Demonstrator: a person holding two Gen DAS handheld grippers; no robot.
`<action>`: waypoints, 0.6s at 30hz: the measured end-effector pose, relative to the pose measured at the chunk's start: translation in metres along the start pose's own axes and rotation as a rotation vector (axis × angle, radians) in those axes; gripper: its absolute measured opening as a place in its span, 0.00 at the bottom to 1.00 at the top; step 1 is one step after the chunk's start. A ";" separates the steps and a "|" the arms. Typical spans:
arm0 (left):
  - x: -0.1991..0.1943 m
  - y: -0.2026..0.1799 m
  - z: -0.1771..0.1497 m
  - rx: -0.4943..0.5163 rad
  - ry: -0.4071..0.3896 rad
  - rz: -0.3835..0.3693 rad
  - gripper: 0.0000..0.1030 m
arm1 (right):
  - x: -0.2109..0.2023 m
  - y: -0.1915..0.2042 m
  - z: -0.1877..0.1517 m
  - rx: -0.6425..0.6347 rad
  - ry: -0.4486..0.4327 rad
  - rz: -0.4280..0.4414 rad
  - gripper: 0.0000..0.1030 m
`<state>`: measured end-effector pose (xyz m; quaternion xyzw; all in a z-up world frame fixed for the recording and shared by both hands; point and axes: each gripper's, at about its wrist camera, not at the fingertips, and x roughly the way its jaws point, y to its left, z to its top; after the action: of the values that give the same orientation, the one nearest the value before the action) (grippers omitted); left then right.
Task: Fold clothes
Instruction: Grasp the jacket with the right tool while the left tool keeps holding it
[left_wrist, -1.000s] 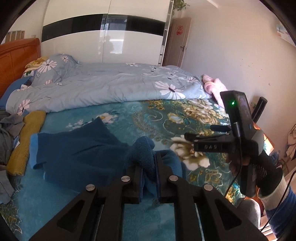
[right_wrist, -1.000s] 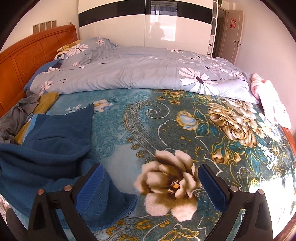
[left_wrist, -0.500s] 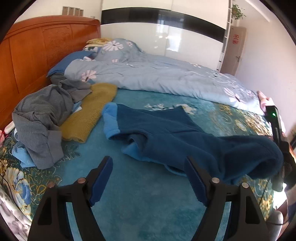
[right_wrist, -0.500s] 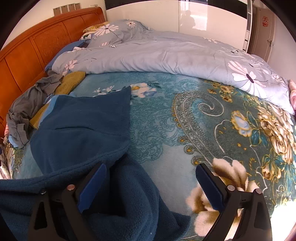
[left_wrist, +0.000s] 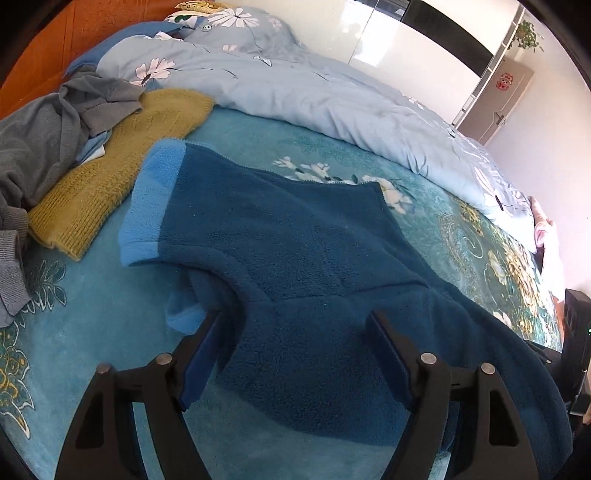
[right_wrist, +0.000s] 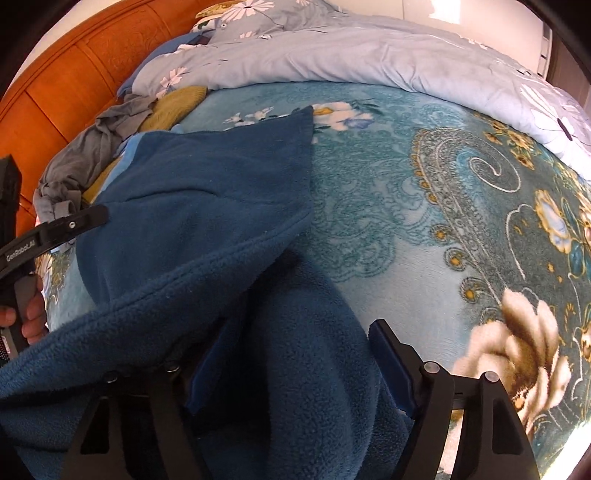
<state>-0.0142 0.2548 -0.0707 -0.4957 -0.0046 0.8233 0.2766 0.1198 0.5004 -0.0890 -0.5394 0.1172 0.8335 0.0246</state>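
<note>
Fleece (left_wrist: 295, 240) on blanket (left_wrist: 110, 314), sweater (left_wrist: 110, 166) left, duvet (left_wrist: 314, 92) behind.

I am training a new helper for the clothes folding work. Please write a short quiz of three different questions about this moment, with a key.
1. True or false: the left gripper is shut on the dark blue fleece garment.
2. Which item lies directly beside the fleece garment's light blue cuff? A) a pink towel B) the mustard knit sweater C) a pillow
3. Fill in: the grey clothes lie partly on top of the ______ sweater.

Key: 1 false, both grippers, the right gripper too, stand open over the fleece; 2 B; 3 mustard.
</note>
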 end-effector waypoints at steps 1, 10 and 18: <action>-0.001 0.000 -0.001 -0.004 0.002 0.001 0.62 | 0.001 0.000 0.001 0.001 0.000 -0.003 0.74; -0.010 -0.007 -0.001 -0.027 -0.004 -0.004 0.14 | 0.002 -0.007 0.004 0.066 -0.011 0.002 0.19; -0.041 -0.045 0.017 0.061 -0.099 -0.057 0.12 | -0.049 -0.032 0.008 0.148 -0.189 -0.090 0.13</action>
<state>0.0069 0.2790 -0.0160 -0.4452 -0.0070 0.8384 0.3144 0.1384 0.5371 -0.0466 -0.4598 0.1509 0.8678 0.1127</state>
